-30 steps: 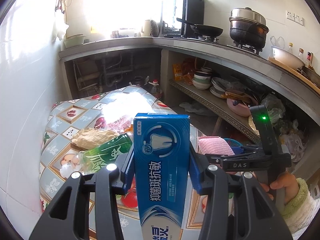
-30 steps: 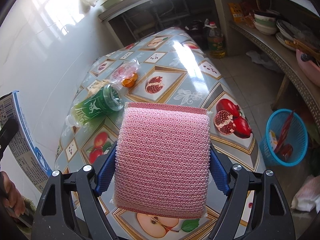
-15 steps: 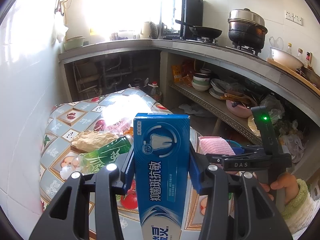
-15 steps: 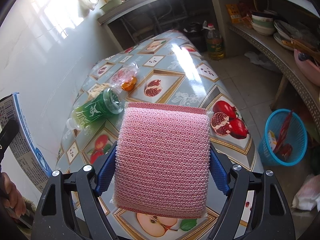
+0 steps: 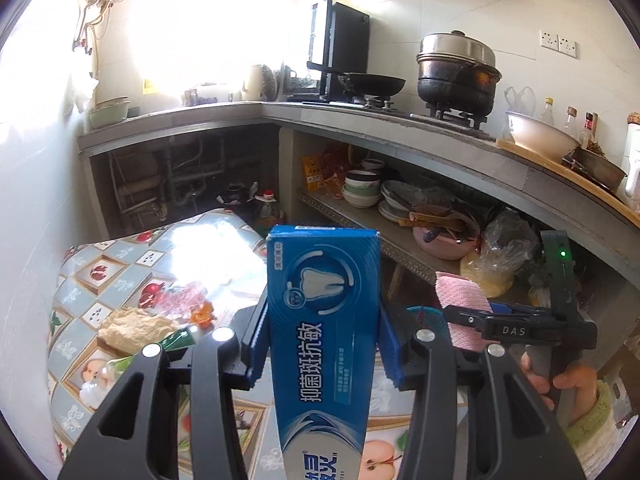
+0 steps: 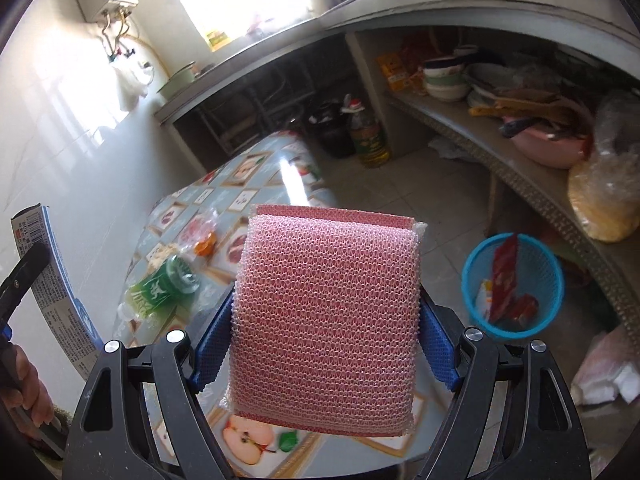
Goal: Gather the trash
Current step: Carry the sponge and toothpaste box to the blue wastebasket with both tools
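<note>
Both pairs of jaws are clamped on trash. Those of the left gripper point(image 5: 322, 344) stand partly closed, their blue pads point(image 5: 256, 344) pressing the two long sides of a blue toothpaste box point(image 5: 322, 328) that stands upright between them, its far end reaching well past the fingertips and its near end running out of the bottom of the left wrist view. Those of the right gripper point(image 6: 326, 344) stand wide, blue pads point(image 6: 212, 344) squeezing the left and right edges of a pink mesh scouring sponge point(image 6: 326, 320), held flat-on to the camera and filling the gap from pad to pad.

Below and ahead of the left jaws lies a table under a fruit-patterned oilcloth point(image 5: 100, 280). Left of those jaws, on that cloth, lie a green plastic bottle point(image 5: 176, 338) on its side, a crumpled brownish wrapper point(image 5: 132, 326) just beyond it, and a clear bag with orange bits point(image 5: 200, 312). Right of the left jaws, the right gripper shows side-on with the sponge in it, a hand point(image 5: 560, 380) in a pale green cuff on its handle.

Right of the right jaws and lower, on the tiled floor, stands a blue mesh waste basket point(image 6: 548, 280) with red wrappers point(image 6: 506, 276) inside. Far left of them, the toothpaste box shows edge-on.
</note>
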### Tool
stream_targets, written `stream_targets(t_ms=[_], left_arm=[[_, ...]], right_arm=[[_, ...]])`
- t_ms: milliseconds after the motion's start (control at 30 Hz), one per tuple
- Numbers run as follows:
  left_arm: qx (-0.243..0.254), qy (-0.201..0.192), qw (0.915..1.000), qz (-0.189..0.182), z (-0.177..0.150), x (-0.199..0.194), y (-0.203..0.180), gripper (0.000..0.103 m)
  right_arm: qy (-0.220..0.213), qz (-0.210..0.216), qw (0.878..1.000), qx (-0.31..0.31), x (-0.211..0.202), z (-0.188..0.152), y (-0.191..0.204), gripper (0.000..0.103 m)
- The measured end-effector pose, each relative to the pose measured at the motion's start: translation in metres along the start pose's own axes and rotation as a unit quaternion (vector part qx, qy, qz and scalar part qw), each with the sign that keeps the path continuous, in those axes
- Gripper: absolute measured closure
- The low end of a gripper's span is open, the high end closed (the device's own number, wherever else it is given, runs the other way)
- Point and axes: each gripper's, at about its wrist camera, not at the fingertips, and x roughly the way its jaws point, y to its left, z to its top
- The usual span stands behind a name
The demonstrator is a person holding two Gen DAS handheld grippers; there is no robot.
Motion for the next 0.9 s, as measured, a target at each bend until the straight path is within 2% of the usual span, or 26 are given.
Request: stream_targets(t_ms=[167, 333, 600, 767, 900], left_arm=[[0.010, -0.004, 0.9983, -0.057, 0.027, 0.033, -0.038, 0.058], [0.010, 0.019, 0.9925, -0.120, 0.047, 0.087, -0.083, 0.058], [-0.002, 0.109, 0.9745, -0.196, 0.050, 0.199, -0.167, 0.058], [-0.002, 0.168, 0.9613, -0.218, 0.046, 0.275, -0.220, 0.058], [-0.005, 0.180, 0.9573, -0.226, 0.041, 0.325, -0.258, 0.057]], right_arm=[[-0.029, -0.089, 0.995, 0.046, -0.034, -0.001, -0.078, 0.026], [-0.016, -0.159, 0.982, 0.103, -0.038, -0.019, -0.150, 0.026], [0.021, -0.191, 0.967, 0.168, 0.005, -0.051, -0.220, 0.026], [0.042, -0.186, 0.959, 0.211, 0.026, -0.064, -0.254, 0.026], [0.047, -0.186, 0.953, 0.236, 0.035, -0.071, -0.276, 0.026]])
